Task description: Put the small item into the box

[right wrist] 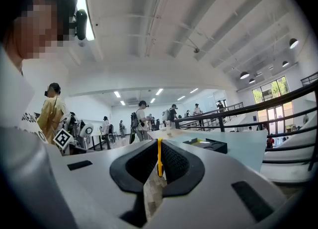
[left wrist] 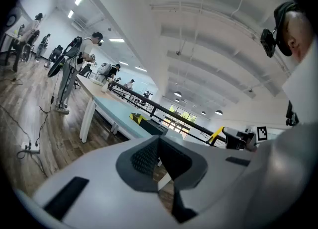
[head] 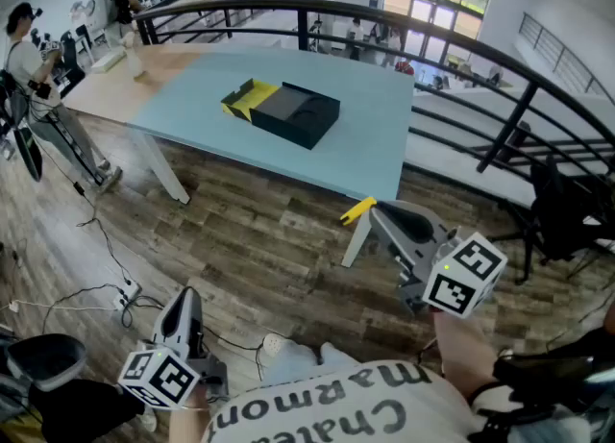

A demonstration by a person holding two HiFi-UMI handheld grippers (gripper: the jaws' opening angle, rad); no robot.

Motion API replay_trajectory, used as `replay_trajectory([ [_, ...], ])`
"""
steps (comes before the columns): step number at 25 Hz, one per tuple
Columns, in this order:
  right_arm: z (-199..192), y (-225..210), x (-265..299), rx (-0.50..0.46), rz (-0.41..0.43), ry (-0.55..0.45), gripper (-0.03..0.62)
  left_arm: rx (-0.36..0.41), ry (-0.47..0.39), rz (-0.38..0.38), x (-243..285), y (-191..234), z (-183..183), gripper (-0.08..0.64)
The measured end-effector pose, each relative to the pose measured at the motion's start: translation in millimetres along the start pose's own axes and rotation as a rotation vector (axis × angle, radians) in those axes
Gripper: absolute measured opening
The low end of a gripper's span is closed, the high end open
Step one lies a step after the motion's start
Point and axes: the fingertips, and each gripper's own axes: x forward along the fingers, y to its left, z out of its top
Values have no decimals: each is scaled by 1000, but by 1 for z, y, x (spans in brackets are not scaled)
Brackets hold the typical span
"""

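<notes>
The small item [head: 357,209] is a thin yellow strip pinched edge-on between the jaws of the right gripper [head: 370,210]. In the right gripper view it stands upright as a narrow line [right wrist: 159,157] between the dark ribbed pads [right wrist: 143,161], with its end sticking out past the tips. It looks light and flat, probably stiff plastic or card, so a firm squeeze should not hurt it. Being smooth and narrow, though, it could pivot or slip; the present hold across its flat faces seems the sound one. The box [head: 286,110] lies well apart, at about eleven o'clock from that gripper in the head view. It is a low, matt black rectangle with a round recess in its top and a yellow flap [head: 246,97] at its nine o'clock end. It rests on a smooth pale-blue table [head: 370,138] over a wood-plank floor [head: 259,239]. The left gripper [head: 188,299] hangs low at seven o'clock, jaws together on nothing.
</notes>
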Motion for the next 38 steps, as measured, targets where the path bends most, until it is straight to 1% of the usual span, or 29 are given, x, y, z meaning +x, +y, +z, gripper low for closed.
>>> replay_trajectory([
  [4,-3,5,-8,9,-10,11,46,-17,1,2,-12,0,-2,2],
  [9,-11,10,-11,12,-13,36,46,-11,1,9,-20,2,-3,3],
  [12,-18,8,-9,24,-20,57,46,-32,4,16,-19,8,-6,3],
  [14,-19,6,-4,33,-21,61,46,-40,8,12,-14,12,-5,2],
  [17,-16,-1,9,34,-33,53,47,-27,17,-9,4,19,2,3],
  [21,-19,-14,33,59,-55,48,46,-25,39,-31,32,35,7,2],
  [24,-18,-23,59,60,-81,49,46,-20,57,-44,56,54,22,3],
  [28,-1,-34,109,58,-96,23,47,-9,71,-66,92,81,53,2],
  [33,12,-37,165,48,-104,4,46,6,46,-80,126,117,98,3],
  [38,22,-33,209,40,-119,-25,46,9,44,-99,143,152,124,2],
])
